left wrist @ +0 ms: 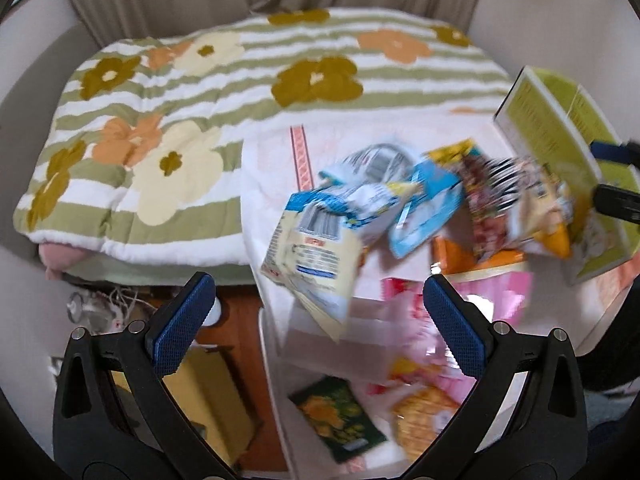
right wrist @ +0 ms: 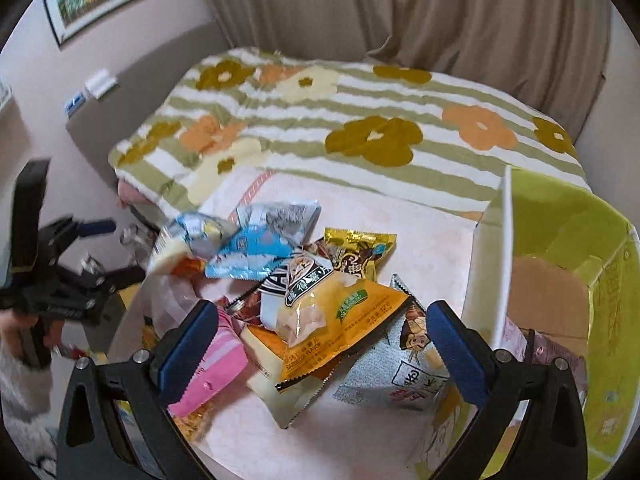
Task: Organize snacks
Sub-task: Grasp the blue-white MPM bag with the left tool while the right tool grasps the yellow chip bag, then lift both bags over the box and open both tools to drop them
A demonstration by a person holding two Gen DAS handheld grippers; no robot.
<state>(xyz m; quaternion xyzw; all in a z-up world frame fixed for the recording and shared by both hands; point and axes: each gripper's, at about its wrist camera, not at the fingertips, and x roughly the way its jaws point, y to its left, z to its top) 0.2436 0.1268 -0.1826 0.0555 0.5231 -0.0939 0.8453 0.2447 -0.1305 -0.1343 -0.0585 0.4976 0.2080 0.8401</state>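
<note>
A heap of snack packets lies on a pale pink towel [right wrist: 420, 232] on the bed. In the right wrist view, a yellow-orange packet [right wrist: 320, 320] sits on top, with a silver cartoon packet [right wrist: 392, 372], a pink packet [right wrist: 216, 364], a gold packet [right wrist: 360, 248] and blue packets [right wrist: 248, 248] around it. My right gripper [right wrist: 322, 350] hovers open over the heap, holding nothing. The left gripper [left wrist: 318, 320] is open too, just short of a blurred cream-and-blue packet [left wrist: 312, 248] at the heap's left edge. Nearer me lie a dark green packet [left wrist: 338, 416] and an orange cracker packet [left wrist: 428, 412].
An open lime-green cardboard box [right wrist: 560, 280] stands at the right of the towel, its brown bottom showing. A flowered striped quilt [left wrist: 180, 100] covers the bed behind, with beige curtains [right wrist: 400, 12] beyond. Left of the bed is wooden floor [left wrist: 240, 320] with clutter. A hand [right wrist: 16, 332] holds the left gripper [right wrist: 116, 252].
</note>
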